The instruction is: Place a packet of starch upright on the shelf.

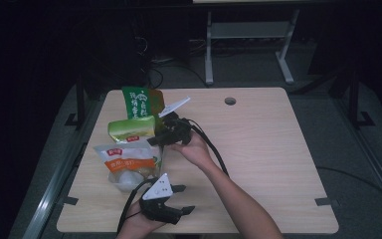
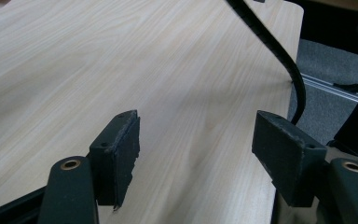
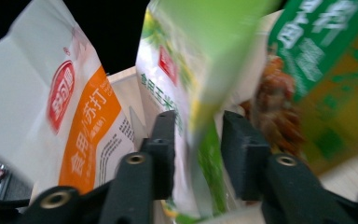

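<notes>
Counting first: three bags stand in a row at the left side of the table [image 1: 258, 149], plus two grippers, one in each hand. Farthest back is the dark green bag [image 1: 138, 103], in the middle the light green bag [image 1: 131, 128], nearest the white and orange bag [image 1: 125, 160], each touching or overlapping its neighbour in the high view. Right gripper [image 1: 168, 133] reaches in from the right, level with the middle bag, its hand [image 1: 195, 149] behind it and the cable looping back toward the forearm. Seen along its own jaws in the right gripper view, the light green bag [image 3: 191, 107] hangs between them with its edge down in the gap; the jaws stand partly apart, with gaps either side of the bag, so they are loose around it rather than pinching, though the blur makes light contact hard to rule out. White and orange bag [image 3: 70, 107] sits to one side there, dark green bag [image 3: 335, 70] to the other. Left gripper [image 1: 181, 199] rests low at the near edge, well apart from the bags, jaws spread wide with nothing between them but bare table [image 2: 168, 70].
</notes>
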{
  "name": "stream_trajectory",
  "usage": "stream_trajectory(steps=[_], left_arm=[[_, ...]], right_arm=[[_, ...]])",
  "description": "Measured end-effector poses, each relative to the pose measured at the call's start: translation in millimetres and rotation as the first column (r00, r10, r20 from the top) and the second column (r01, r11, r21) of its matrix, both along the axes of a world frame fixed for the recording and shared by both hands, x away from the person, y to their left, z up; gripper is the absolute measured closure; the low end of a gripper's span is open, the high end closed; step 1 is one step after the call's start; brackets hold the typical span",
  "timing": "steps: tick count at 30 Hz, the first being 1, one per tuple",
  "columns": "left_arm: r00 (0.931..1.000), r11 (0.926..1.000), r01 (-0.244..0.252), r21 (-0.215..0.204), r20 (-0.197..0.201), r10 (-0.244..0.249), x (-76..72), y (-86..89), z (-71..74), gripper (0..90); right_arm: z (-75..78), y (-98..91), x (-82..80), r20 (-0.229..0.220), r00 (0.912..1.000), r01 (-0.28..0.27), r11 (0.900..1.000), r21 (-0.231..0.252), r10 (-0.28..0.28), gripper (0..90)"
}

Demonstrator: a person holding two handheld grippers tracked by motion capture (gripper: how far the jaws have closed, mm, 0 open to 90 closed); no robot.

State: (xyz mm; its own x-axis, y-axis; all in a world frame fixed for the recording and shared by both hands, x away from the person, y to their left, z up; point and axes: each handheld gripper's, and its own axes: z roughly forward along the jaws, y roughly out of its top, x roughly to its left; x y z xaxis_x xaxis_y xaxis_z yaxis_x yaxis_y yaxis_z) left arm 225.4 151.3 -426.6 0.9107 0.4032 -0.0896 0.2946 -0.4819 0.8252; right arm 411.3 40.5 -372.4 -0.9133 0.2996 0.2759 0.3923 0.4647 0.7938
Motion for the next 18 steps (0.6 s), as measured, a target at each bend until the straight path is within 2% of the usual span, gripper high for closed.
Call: stream_trajectory(steps=[7, 13, 15, 18], left_arm=[[0.9999, 1.0, -0.002, -0.006, -0.012, 0.002, 3.9, -0.8, -1.2, 31.3], [0.9998, 1.0, 0.003, 0.003, -0.017, -0.003, 6.3, -2.7, -2.6, 31.0], [0.9998, 1.0, -0.003, 0.003, -0.022, 0.003, 6.4, -2.4, -3.1, 30.9], [0.9995, 0.9999, -0.012, 0.002, -0.029, 0.012, 7.1, 0.0, -3.5, 30.9]], right_arm=[[5.7, -36.8, -5.5, 0.006, 0.9987, 0.052, 0.9986, -0.012, -0.051, 53.9], [2.0, -64.9, -8.4, -0.009, 0.996, 0.089, 0.9958, -0.024, -0.089, 49.8], [0.1, -74.4, -9.1, -0.014, 0.9948, 0.101, 0.9945, -0.027, -0.101, 46.1], [-1.0, -85.3, -10.7, -0.013, 0.9934, 0.113, 0.9932, -0.027, -0.114, 45.6]])
